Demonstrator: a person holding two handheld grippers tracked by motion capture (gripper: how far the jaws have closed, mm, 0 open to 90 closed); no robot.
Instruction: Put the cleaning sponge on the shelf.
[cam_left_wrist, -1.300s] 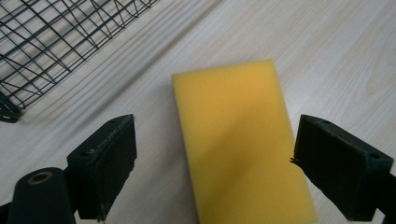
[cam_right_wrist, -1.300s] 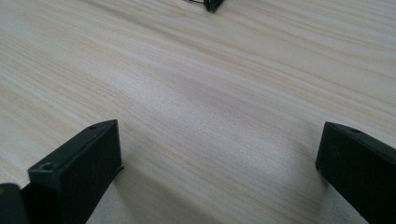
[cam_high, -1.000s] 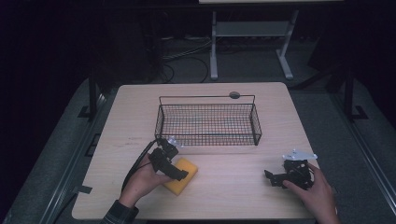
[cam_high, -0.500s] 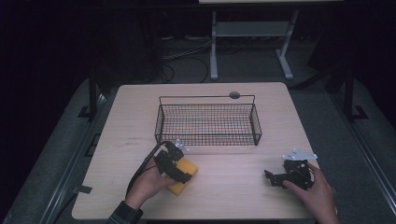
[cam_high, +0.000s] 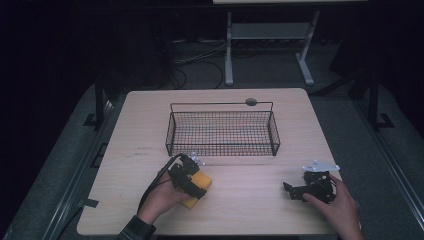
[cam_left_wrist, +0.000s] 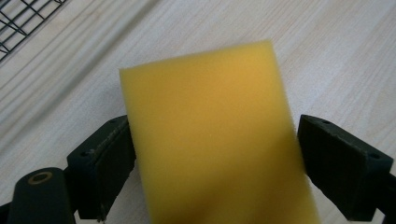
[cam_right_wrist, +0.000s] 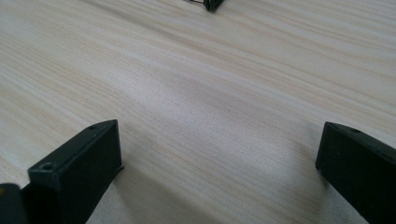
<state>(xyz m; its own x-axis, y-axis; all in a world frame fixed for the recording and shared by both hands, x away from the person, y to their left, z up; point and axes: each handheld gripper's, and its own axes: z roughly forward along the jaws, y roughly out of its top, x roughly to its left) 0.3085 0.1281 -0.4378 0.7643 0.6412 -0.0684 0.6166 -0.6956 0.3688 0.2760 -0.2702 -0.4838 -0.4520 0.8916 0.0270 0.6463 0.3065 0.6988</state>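
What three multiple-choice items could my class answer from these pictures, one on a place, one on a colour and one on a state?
1. Where does the sponge lie?
A. inside the wire basket
B. on the table, in front of the wire basket
C. on the floor

2. What colour is the sponge?
A. yellow
B. blue
C. white

3. How do the jaws of the right gripper stand?
A. shut on the sponge
B. shut on the basket's wire
C. open, with nothing between them

Answers:
1 B: the high view shows it on the table, on the near side of the wire basket, under the left gripper.
2 A: the left gripper view shows its yellow foam between the two jaws.
3 C: the right gripper view shows the jaws wide apart over bare wood.
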